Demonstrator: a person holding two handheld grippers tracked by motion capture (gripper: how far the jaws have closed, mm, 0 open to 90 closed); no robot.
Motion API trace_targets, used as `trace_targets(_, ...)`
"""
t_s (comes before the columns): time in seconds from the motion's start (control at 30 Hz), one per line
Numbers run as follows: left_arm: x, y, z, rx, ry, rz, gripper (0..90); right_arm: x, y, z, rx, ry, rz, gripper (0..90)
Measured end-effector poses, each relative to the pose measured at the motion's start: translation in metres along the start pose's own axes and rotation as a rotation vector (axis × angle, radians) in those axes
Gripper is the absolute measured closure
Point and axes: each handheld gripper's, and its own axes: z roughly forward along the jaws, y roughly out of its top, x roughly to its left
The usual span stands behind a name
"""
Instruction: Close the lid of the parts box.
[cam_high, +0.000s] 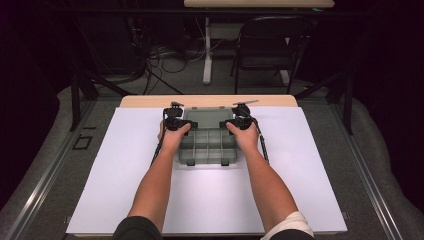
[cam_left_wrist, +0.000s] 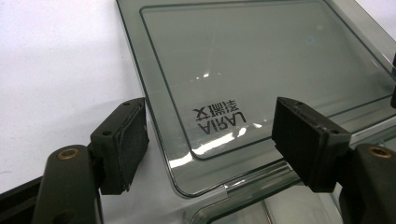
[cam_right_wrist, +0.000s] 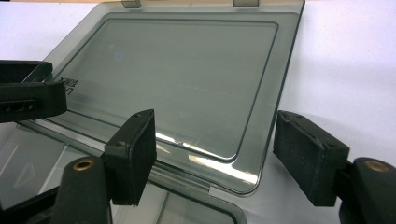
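A smoky clear compartment box (cam_high: 207, 146) lies in the middle of the white sheet, its lid (cam_high: 207, 118) folded back flat on the far side. My left gripper (cam_high: 174, 118) is open over the lid's near-left corner (cam_left_wrist: 187, 182), which carries printed lettering (cam_left_wrist: 219, 117). Its two pads straddle that corner without touching it (cam_left_wrist: 210, 140). My right gripper (cam_high: 242, 116) is open over the lid's near-right corner (cam_right_wrist: 243, 179), one pad above the lid and the other above the sheet (cam_right_wrist: 215, 154). A jaw of the left gripper (cam_right_wrist: 28, 95) shows at the left of the right gripper view.
A white sheet (cam_high: 310, 165) covers most of the table, with a wooden strip (cam_high: 150, 101) along the far edge. Beyond the table stand a dark folding chair (cam_high: 270, 45), a desk leg (cam_high: 207, 55) and floor cables (cam_high: 165, 57). The box has latches (cam_high: 225, 162) on its near side.
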Motion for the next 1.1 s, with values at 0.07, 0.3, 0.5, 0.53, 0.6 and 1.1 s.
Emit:
trace_targets(0.07,0.0005,-0.0001,0.0002,-0.001,-0.002,0.001,27.0,-0.0002,-0.0001,0.0002,0.001,0.003,0.002,29.9)
trace_targets(0.3,0.0035,-0.0004,0.0008,0.004,-0.023,-0.019,26.9,-0.0021,-0.0004,0.0016,0.007,0.007,0.017,29.7)
trace_targets(0.5,0.0043,-0.0004,0.0017,0.002,-0.027,-0.02,26.3,-0.0035,-0.0008,0.0031,0.001,0.013,0.026,29.5)
trace_targets(0.53,0.0045,-0.0004,0.0017,0.003,-0.028,-0.021,26.3,-0.0035,-0.0008,0.0034,0.001,0.012,0.029,29.5)
trace_targets(0.6,0.0044,-0.0002,0.0018,0.003,-0.027,-0.018,26.2,-0.004,-0.0009,0.0039,-0.002,0.011,0.022,29.5)
trace_targets(1.1,0.0055,0.0,0.0026,-0.003,-0.036,-0.041,26.7,-0.0047,-0.0005,0.0053,0.006,0.019,0.037,29.1)
